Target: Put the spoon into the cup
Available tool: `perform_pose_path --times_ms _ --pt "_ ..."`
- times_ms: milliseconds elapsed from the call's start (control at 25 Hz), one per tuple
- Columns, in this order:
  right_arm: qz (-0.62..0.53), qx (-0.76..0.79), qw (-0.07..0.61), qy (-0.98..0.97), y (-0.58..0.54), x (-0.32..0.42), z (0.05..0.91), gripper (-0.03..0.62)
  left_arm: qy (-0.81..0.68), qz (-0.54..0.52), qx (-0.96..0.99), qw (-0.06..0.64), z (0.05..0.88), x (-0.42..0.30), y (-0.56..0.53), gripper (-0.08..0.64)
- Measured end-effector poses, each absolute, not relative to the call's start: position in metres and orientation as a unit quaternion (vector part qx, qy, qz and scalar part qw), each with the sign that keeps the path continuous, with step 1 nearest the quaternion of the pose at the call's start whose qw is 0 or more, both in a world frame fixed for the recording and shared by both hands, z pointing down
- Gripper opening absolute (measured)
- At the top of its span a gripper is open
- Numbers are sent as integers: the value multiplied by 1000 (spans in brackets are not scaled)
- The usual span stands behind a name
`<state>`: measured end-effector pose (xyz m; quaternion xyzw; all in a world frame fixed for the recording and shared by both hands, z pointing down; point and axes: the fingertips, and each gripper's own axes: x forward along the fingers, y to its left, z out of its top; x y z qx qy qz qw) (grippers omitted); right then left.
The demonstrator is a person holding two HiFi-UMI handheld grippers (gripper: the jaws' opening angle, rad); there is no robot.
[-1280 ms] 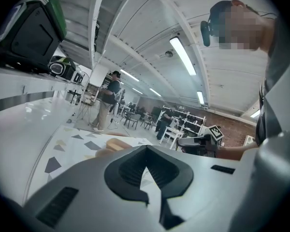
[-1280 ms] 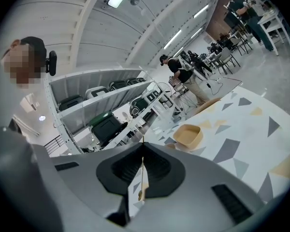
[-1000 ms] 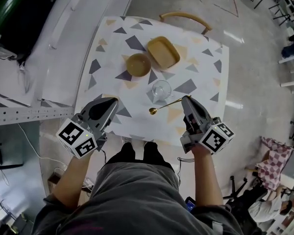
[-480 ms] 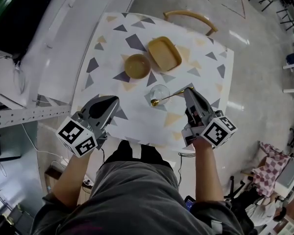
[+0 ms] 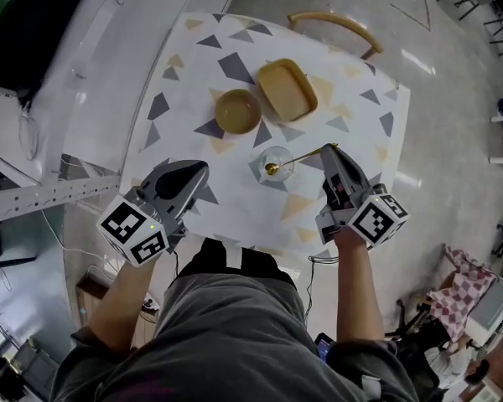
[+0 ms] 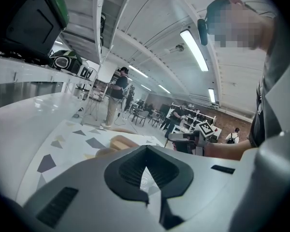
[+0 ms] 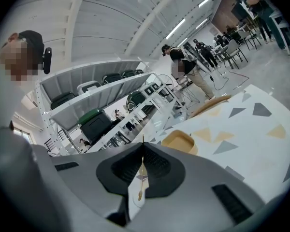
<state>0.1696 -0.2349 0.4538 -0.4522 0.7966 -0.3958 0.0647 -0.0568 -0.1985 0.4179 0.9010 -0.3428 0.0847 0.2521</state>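
Jaws of the right gripper (image 5: pixel 330 150) are clamped on the handle end of the spoon (image 5: pixel 295 160), a thin gold one. The right gripper view shows the handle pinched between the closed tips and running straight out ahead. From above, the spoon reaches left from those tips, and its bowl falls within the outline of the cup (image 5: pixel 277 162), a clear glass. Whether the bowl is inside the cup or above its rim cannot be told.

The left gripper (image 5: pixel 204 168) has its jaws together with nothing between them. It is near the cup's left side and clear of it, over the near left part of the table (image 5: pixel 348 203).

The tabletop is white with scattered grey and tan triangles. The cup stands near its middle. Beyond the cup are a round wooden bowl (image 5: pixel 237 111) and, just to its right, a square tan dish (image 5: pixel 287 90), the two close together. The curved wooden back of a chair (image 5: pixel 335 23) shows at the far edge.

The floor (image 5: pixel 453 124) is grey and glossy. A perforated metal rail (image 5: pixel 42 196) crosses at the left beside a white surface. The right gripper view shows white shelving (image 7: pixel 87 98) holding green and black cases (image 7: pixel 94 122) and people (image 7: pixel 183 64) standing beyond the table. Strip lights (image 6: pixel 195 50) run along the ceiling.
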Motion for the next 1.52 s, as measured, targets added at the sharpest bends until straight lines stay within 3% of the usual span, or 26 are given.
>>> perform_pose_path --times_ms 680,1080,1520 --pt "-391 -452 34 801 -248 159 487 23 -333 95 900 266 437 -49 -204 15" --pt "-336 -461 -29 821 -240 142 498 23 -325 98 901 271 441 -52 -200 15" --pt "-335 -474 -33 814 -236 138 512 23 -324 101 899 276 448 -63 -194 15"
